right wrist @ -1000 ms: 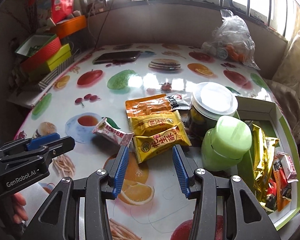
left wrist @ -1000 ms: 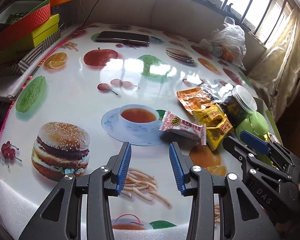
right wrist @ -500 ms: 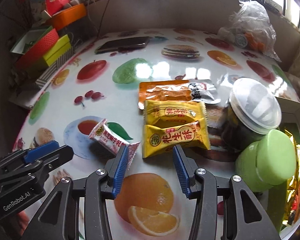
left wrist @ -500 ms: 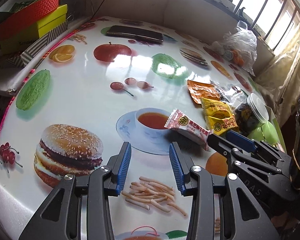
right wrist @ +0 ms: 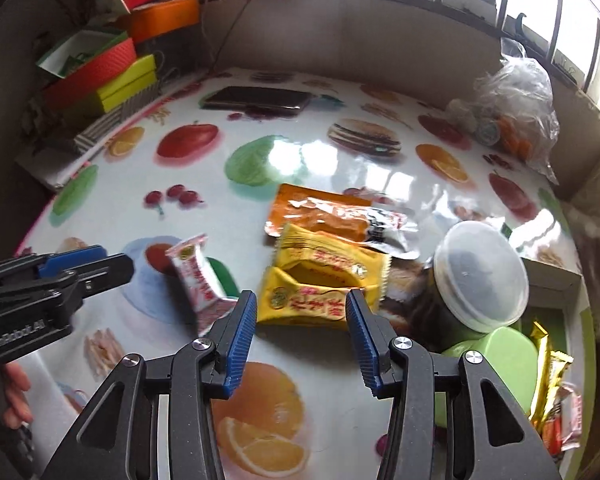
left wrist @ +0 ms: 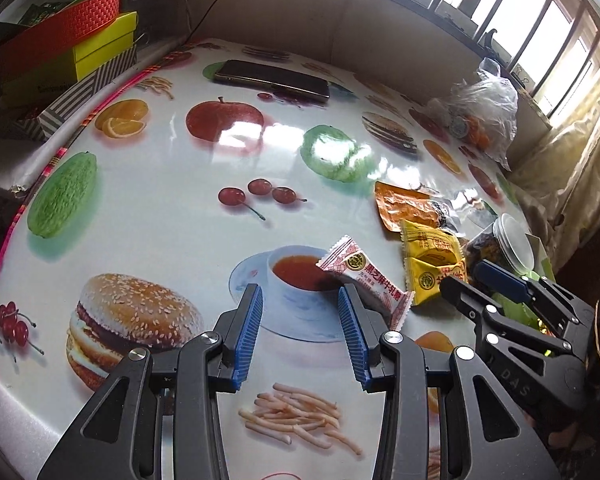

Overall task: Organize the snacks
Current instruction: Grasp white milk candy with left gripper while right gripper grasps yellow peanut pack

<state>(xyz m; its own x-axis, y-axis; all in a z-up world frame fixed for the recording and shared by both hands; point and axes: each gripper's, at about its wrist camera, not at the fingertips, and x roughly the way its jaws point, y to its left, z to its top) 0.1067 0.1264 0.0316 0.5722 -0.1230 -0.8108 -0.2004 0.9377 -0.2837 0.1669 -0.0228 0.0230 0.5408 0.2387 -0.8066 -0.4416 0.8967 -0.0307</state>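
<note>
A red-and-white snack packet (left wrist: 366,278) (right wrist: 198,280) lies on the fruit-print table, just ahead and right of my open left gripper (left wrist: 300,308). Two yellow snack packets (right wrist: 316,284) (left wrist: 434,268) lie stacked, with an orange packet (right wrist: 328,212) (left wrist: 408,204) behind them. My open right gripper (right wrist: 300,312) hovers right at the near edge of the front yellow packet, empty. The right gripper also shows in the left wrist view (left wrist: 500,304), and the left one in the right wrist view (right wrist: 56,280).
A clear-lidded jar (right wrist: 480,280) and a green lidded container (right wrist: 500,364) stand right of the packets. A green-edged box (right wrist: 556,400) holds more snacks at far right. A phone (left wrist: 272,80), a plastic bag (left wrist: 484,116) and stacked boxes (left wrist: 60,52) sit at the table's back and left.
Both grippers have moved forward and lower toward the packets; the right one now reaches the front yellow packet, the left one is close beside the red-and-white packet. Both stay open.
</note>
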